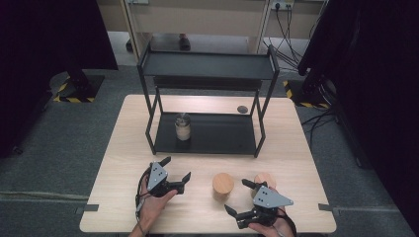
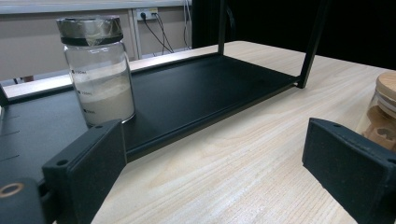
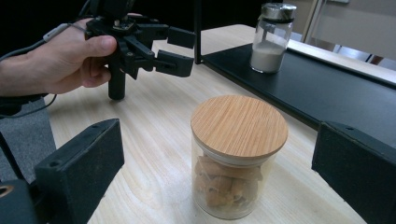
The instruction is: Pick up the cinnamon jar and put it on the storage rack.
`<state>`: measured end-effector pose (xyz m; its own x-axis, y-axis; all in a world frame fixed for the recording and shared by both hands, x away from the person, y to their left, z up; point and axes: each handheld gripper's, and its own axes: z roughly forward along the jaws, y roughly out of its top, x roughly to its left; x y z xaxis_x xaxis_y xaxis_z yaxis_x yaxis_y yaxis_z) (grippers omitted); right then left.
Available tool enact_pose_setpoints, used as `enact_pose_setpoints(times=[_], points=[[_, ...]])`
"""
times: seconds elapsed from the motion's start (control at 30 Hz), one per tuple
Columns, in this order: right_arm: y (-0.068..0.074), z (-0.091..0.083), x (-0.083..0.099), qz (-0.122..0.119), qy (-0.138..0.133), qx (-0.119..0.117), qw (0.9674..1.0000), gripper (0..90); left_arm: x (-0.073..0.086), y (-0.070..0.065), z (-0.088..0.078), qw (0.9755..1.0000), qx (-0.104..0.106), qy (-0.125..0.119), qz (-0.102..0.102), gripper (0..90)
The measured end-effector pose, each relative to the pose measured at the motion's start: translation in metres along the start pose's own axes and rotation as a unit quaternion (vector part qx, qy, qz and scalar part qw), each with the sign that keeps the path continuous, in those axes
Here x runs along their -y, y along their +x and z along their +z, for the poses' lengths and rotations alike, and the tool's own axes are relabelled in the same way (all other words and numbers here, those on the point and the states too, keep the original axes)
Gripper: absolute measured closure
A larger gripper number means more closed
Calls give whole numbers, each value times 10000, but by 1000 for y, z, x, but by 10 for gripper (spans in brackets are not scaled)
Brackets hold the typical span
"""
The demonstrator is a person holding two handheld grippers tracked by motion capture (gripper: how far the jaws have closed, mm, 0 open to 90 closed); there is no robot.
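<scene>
A glass jar with a wooden lid [image 1: 223,183] [image 3: 238,154], holding brown pieces, stands on the table's near middle. My right gripper [image 1: 238,196] [image 3: 224,156] is open just to its right. Its jaws point at the jar without touching it. My left gripper [image 1: 175,170] [image 2: 219,158] [image 3: 180,49] rests open in a hand at the near left, nothing between its jaws. It faces the black shelf rack [image 1: 207,143] [image 2: 196,88]. On the rack's lower tier stands a glass jar of white powder [image 1: 183,127] [image 2: 99,70] [image 3: 272,39].
A second wooden-lidded jar [image 1: 265,180] [image 2: 385,107] stands right beside my right gripper, on its far side. The rack's upper tier [image 1: 207,64] spans the lower one on thin posts. A small dark disc [image 1: 242,109] lies on the table behind the rack.
</scene>
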<state>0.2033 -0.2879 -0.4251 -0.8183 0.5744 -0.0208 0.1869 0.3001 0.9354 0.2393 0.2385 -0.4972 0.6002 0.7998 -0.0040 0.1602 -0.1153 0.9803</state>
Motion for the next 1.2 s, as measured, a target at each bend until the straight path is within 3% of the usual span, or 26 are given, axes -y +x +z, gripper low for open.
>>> enact_pose_setpoints(times=[0.33,0.73,1.2], points=[[7,21,-3,-31,163,132,9998,27,0,-1,1,10000,27,7,-1,58],[21,41,-1,18,334,597,9977,37,0,-2,1,10000,75,12,20,58],[23,57,-2,193,512,729,9958,132,-1,-2,1,9999,110,-2,33,58]])
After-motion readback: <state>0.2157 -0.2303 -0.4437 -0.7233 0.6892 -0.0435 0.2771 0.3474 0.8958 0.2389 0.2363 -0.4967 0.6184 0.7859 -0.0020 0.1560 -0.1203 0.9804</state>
